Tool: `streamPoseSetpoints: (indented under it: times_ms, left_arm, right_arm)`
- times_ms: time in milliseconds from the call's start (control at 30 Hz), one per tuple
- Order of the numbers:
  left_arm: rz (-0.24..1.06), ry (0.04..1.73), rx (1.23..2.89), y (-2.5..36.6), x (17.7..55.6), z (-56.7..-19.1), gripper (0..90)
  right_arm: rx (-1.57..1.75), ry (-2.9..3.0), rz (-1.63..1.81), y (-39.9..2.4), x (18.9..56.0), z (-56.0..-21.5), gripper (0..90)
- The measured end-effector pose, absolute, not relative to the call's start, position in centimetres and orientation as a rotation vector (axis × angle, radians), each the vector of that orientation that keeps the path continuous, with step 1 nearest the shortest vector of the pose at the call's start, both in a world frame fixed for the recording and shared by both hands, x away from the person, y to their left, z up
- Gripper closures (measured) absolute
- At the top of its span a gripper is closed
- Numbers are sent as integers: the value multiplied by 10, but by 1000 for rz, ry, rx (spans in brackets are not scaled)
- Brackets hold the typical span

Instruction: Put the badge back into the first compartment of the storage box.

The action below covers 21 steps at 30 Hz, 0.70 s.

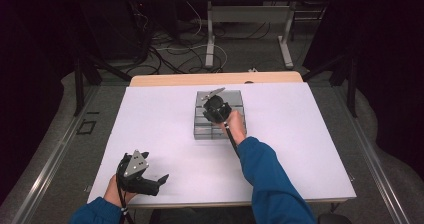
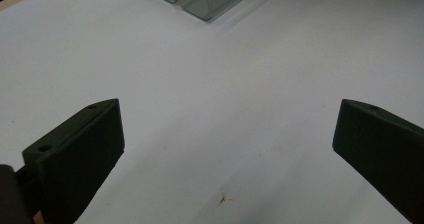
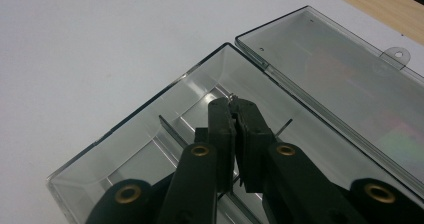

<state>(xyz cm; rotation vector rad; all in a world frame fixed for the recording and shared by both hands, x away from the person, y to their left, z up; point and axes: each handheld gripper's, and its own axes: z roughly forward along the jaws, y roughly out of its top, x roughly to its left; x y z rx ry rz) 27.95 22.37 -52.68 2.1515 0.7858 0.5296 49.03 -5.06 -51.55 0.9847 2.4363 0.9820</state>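
Two grippers work over a white table [image 1: 165, 129]. At the near left edge, the left gripper [image 1: 159, 180] rests low above the surface, held by the person's left hand [image 1: 114, 193]. Its jaws stand wide apart with nothing between them; in the left gripper view only bare table top lies in the gap.

At the table's centre sits a clear plastic box [image 1: 200, 129] with its hinged lid [image 3: 345, 79] folded open flat beside it. The box is divided into compartments by a thin partition [image 3: 172, 129].

The right gripper [image 3: 234, 104], held by the right hand [image 1: 235, 126] in a blue sleeve [image 1: 270, 179], reaches down into the open box. Its jaws are pressed nearly together on a thin metal pin [image 3: 233, 98], whose tip shows just above the fingertips [image 3: 220, 109].
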Motion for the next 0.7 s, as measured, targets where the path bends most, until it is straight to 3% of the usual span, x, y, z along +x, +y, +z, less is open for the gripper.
streamPoseSetpoints:
  times_ms: [700]
  left_arm:
    - [530,786,2149,223,279,-527,1]
  right_arm:
    - [930,2469,834,-42,493,-525,869]
